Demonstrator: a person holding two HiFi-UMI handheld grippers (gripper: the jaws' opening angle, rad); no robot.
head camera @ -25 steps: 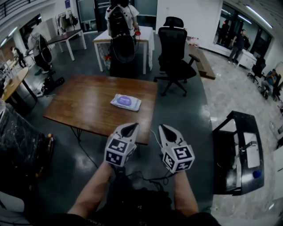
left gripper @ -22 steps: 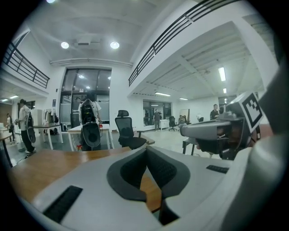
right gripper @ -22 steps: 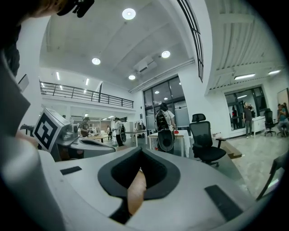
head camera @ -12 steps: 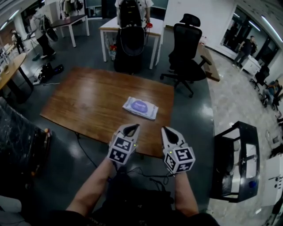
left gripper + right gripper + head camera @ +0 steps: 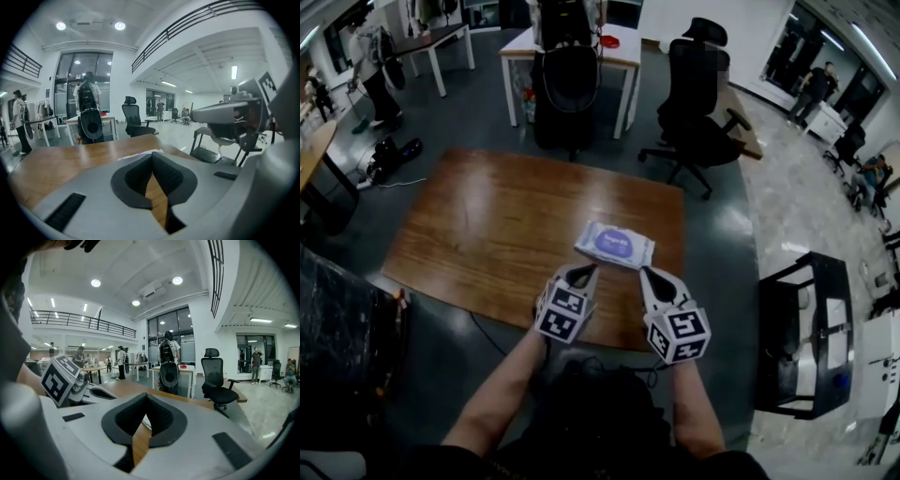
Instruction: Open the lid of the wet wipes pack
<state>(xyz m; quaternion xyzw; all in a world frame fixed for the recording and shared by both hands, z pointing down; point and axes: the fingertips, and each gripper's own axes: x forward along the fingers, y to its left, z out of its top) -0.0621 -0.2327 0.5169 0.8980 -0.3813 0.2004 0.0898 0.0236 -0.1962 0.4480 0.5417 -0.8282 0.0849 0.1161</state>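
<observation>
left gripper (image 5: 583, 270) and right gripper (image 5: 646, 273) advanced, wet wipes pack (image 5: 615, 245) just ahead, both closed, empty

White wet wipes pack (image 5: 615, 245), purple lid shut, flat near table edge.

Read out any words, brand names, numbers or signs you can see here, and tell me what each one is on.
No text here can be read.
wet wipes pack: print on its purple label, too small and blurred to read.
left gripper and right gripper: square black-and-white markers, patterns only, no letters or digits.
</observation>
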